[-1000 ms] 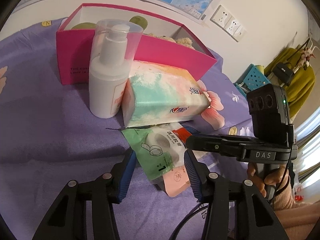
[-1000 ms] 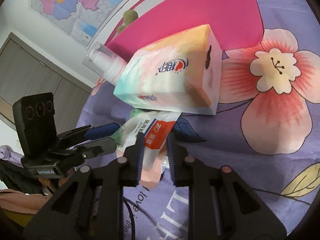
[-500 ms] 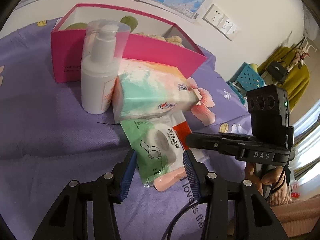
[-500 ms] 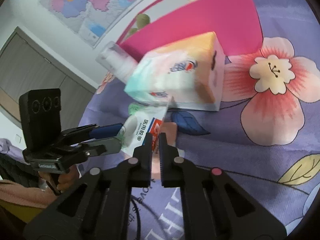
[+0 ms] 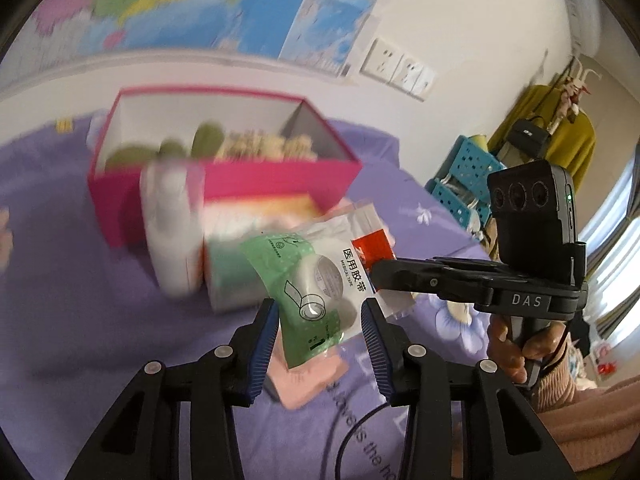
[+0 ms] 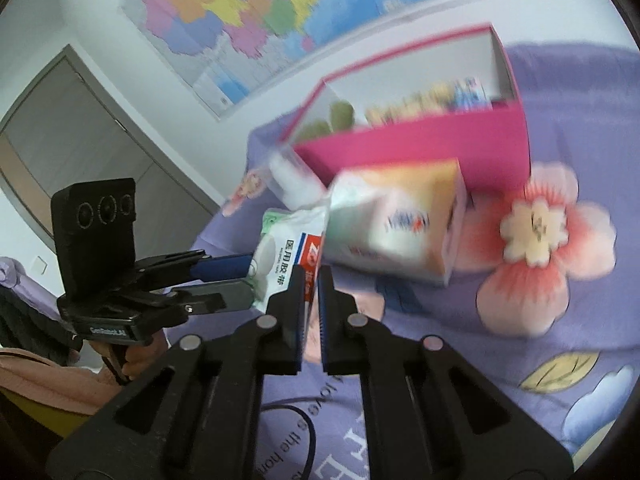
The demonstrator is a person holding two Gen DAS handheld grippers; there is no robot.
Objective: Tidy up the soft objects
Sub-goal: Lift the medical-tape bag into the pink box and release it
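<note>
A green-and-white medical tape packet (image 5: 316, 280) hangs above the purple bedsheet, held from two sides. My left gripper (image 5: 318, 312) has its jaws closing, and the blue pads touch both long edges of the packet. My right gripper (image 6: 312, 276) is shut on the packet's (image 6: 280, 264) red-printed end. It comes in from the right in the left wrist view, and the left gripper (image 6: 246, 276) shows at the left of the right wrist view. Behind stands an open pink box (image 5: 280, 184) with green and tan plush toys (image 5: 206, 140) inside.
A pastel tissue pack (image 6: 400, 216) and a white pump bottle (image 5: 168, 232) stand in front of the pink box. A flat pink item (image 5: 308, 376) lies on the sheet under the packet. Blue crates (image 5: 464, 184) sit beyond the bed's right edge. A black cable (image 5: 352, 432) crosses the near sheet.
Both grippers have risen with the tape packet, lifting it off the pink item. The right jaws closed onto its red end, and the left jaws narrowed around it.
</note>
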